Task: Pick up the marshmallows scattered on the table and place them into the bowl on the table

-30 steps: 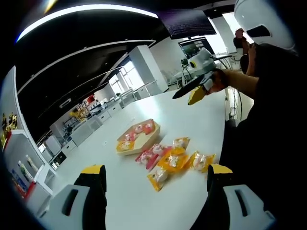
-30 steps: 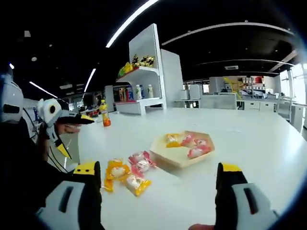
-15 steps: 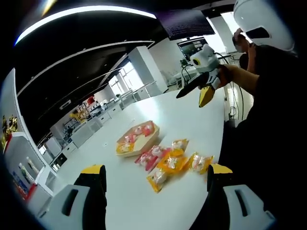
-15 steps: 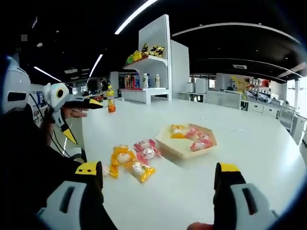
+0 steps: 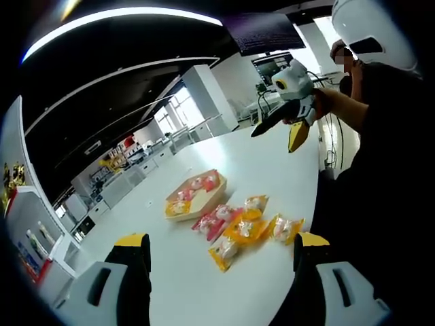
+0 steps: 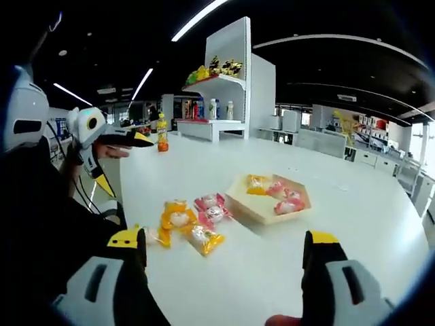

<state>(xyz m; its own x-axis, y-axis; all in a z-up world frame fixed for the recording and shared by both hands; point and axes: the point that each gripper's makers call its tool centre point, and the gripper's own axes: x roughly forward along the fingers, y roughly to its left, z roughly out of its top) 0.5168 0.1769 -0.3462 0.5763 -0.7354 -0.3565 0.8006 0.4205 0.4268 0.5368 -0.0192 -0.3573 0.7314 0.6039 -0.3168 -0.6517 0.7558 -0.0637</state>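
In the right gripper view, the marshmallow packets (image 6: pixel 187 225) lie left of centre on the table (image 6: pixel 353 204), beside the bowl (image 6: pixel 268 199). The right gripper (image 6: pixel 221 246) hangs wide open, empty, nearer them. The left gripper (image 5: pixel 217 244) also gapes open.

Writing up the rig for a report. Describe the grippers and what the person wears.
Each gripper has two light grey jaws faced in black with yellow tips: left gripper, right gripper. Seen from the other view, the body is white, with long black-and-yellow jaws. The sleeve is black.
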